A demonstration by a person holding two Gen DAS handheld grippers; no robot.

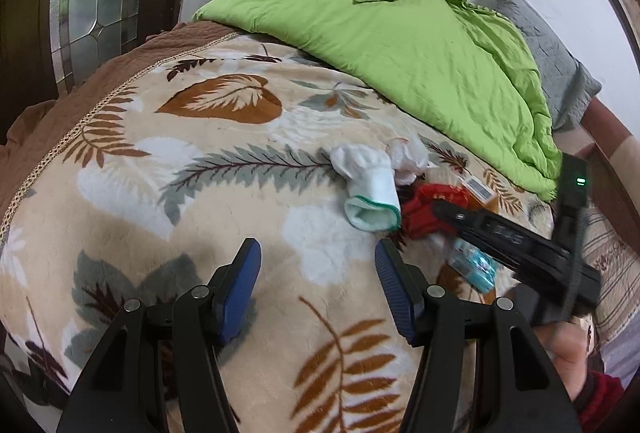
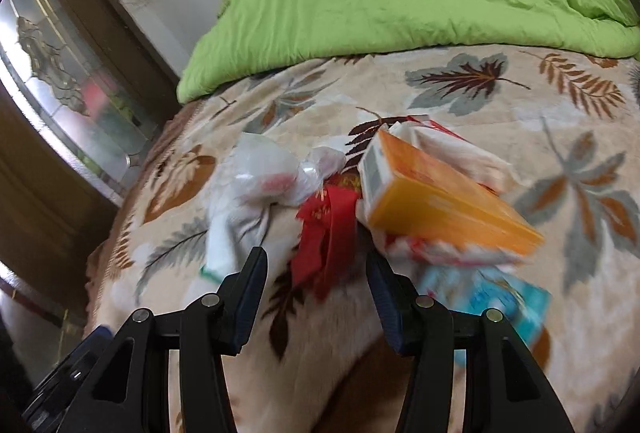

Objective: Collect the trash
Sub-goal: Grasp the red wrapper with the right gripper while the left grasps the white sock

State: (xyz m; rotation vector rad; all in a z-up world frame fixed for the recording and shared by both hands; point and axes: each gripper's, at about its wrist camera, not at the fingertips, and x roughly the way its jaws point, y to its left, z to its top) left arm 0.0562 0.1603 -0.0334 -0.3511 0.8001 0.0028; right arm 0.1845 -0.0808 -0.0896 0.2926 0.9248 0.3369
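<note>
The trash lies heaped together on the bed's leaf-print blanket point(image 1: 224, 193), near the green quilt point(image 1: 400, 33), likely piled for one sweep. The right tool point(image 2: 316, 273) hangs open just short of the crumpled red wrapper point(image 2: 328, 233), with nothing between its pads; the orange box point(image 2: 436, 201) lies right of the wrapper. The left tool point(image 1: 318, 261) waits open and empty, near a white sock point(image 1: 372, 193).

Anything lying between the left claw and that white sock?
No. In the left wrist view, only bare leaf-print blanket lies between the open left claw and the white sock. The trash pile sits beyond and right of the sock.
</note>
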